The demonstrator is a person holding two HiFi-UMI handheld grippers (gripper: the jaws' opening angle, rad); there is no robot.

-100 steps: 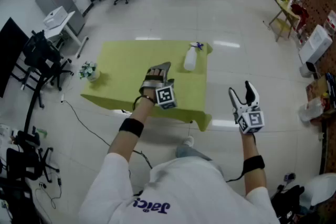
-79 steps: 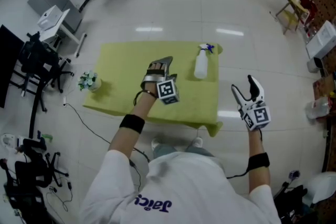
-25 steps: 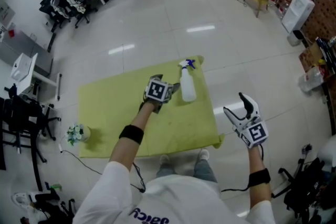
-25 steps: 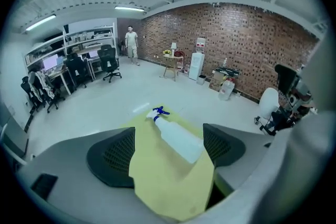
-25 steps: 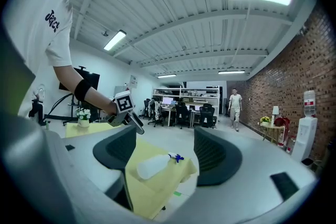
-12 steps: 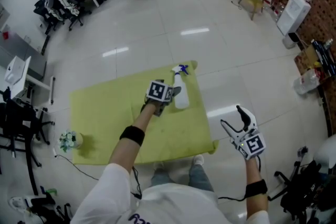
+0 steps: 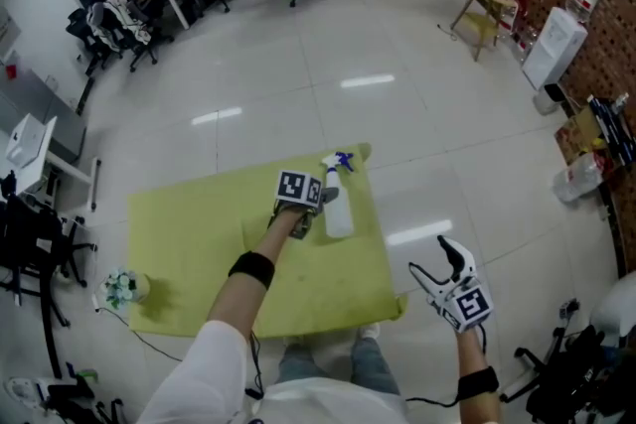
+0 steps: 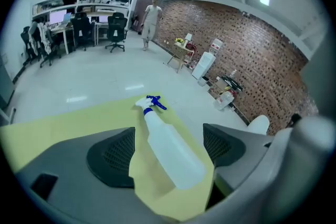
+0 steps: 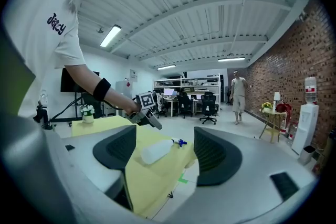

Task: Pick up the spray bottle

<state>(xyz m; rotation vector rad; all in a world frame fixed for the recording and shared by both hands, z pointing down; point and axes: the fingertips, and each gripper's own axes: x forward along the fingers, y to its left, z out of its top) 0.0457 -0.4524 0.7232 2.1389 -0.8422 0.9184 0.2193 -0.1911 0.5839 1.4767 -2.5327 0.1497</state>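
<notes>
Lying on its side near the yellow table's (image 7: 189,243) 2 o'clock corner in the head view, the spray bottle (image 7: 338,207) rests at 3 o'clock of the left gripper (image 7: 312,208).

In the left gripper view, the jaws are spread with the bottle's body between them. Squeezing that smooth, round body could squirt it toward 12 o'clock and off the edge.

In the right gripper view, the right gripper (image 9: 165,152) gapes empty, well apart from the bottle.

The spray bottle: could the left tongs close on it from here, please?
Probably yes: the left tongs are open and the spray bottle lies on its side in their gap, unobstructed.
</notes>
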